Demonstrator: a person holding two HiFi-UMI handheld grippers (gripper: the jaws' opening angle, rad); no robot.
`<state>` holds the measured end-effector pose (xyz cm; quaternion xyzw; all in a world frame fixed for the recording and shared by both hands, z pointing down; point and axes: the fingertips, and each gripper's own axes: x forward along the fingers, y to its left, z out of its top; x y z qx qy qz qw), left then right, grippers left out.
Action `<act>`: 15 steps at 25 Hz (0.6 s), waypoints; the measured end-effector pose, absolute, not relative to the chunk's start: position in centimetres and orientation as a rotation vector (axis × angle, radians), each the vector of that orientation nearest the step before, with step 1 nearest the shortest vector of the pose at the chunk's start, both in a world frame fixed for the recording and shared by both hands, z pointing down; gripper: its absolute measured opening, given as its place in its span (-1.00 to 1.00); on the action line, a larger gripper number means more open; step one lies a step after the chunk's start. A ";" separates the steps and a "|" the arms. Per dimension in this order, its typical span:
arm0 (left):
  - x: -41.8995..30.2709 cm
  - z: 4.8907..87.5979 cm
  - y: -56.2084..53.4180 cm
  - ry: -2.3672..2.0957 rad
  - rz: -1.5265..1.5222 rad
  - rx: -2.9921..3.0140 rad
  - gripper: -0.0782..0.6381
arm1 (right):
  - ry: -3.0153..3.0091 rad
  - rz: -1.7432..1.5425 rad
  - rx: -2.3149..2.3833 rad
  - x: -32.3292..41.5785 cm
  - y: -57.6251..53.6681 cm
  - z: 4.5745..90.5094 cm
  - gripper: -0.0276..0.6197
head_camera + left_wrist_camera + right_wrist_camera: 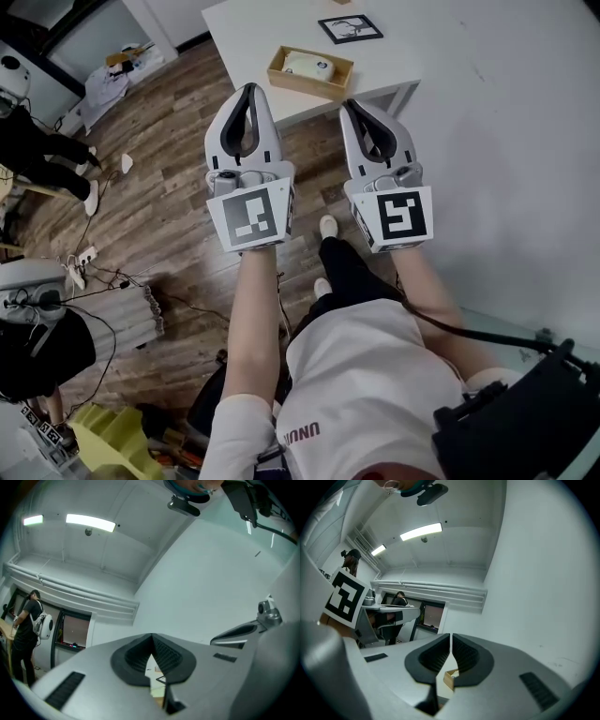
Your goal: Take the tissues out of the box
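Both grippers are hanging side by side in the air short of the table point(244, 33). The left gripper point(249, 89) and the right gripper point(349, 103) are each keeping their jaws pressed together, gripping nothing. Just ahead of their tips, the box point(310, 72) is sitting near the table's front edge, with the tissues point(307, 65) lying inside it.
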<state>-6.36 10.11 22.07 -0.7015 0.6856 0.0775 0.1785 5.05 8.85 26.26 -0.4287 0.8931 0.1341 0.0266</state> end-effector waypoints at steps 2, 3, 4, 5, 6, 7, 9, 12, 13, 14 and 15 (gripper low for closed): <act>-7.0 22.7 8.9 1.960 0.167 -1.982 -0.75 | 2.766 0.398 -1.329 4.7 7.6 26.6 -0.85; -7.3 22.9 8.3 1.964 0.151 -1.984 -0.75 | 2.769 0.390 -1.329 4.5 6.9 26.8 -0.85; -7.6 23.1 7.7 1.968 0.140 -1.986 -0.75 | 2.772 0.386 -1.328 4.2 6.2 26.9 -0.85; -7.8 23.2 7.1 1.966 0.142 -1.986 -0.75 | 2.777 0.385 -1.325 4.0 5.5 27.0 -0.85; -7.9 23.2 6.5 1.960 0.155 -1.984 -0.75 | 2.781 0.385 -1.323 3.8 4.8 27.1 -0.85; -8.0 23.1 5.8 1.959 0.172 -1.984 -0.75 | 2.784 0.383 -1.323 3.6 4.0 27.3 -0.85; -8.1 23.0 4.3 1.974 0.217 -1.996 -0.75 | 2.787 0.377 -1.322 3.4 2.4 27.5 -0.85; -8.6 23.5 2.0 1.996 0.225 -2.007 -0.75 | 2.794 0.359 -1.322 3.2 -0.2 27.9 -0.85; -8.9 23.8 1.1 1.996 0.197 -2.002 -0.75 | 2.799 0.352 -1.321 3.1 -1.2 28.1 -0.85; -9.3 24.1 0.1 1.994 0.163 -1.994 -0.75 | 2.806 0.348 -1.324 3.0 -2.3 28.2 -0.85; -9.6 24.3 -0.9 1.994 0.137 -1.987 -0.75 | 2.813 0.345 -1.330 3.0 -3.4 28.4 -0.85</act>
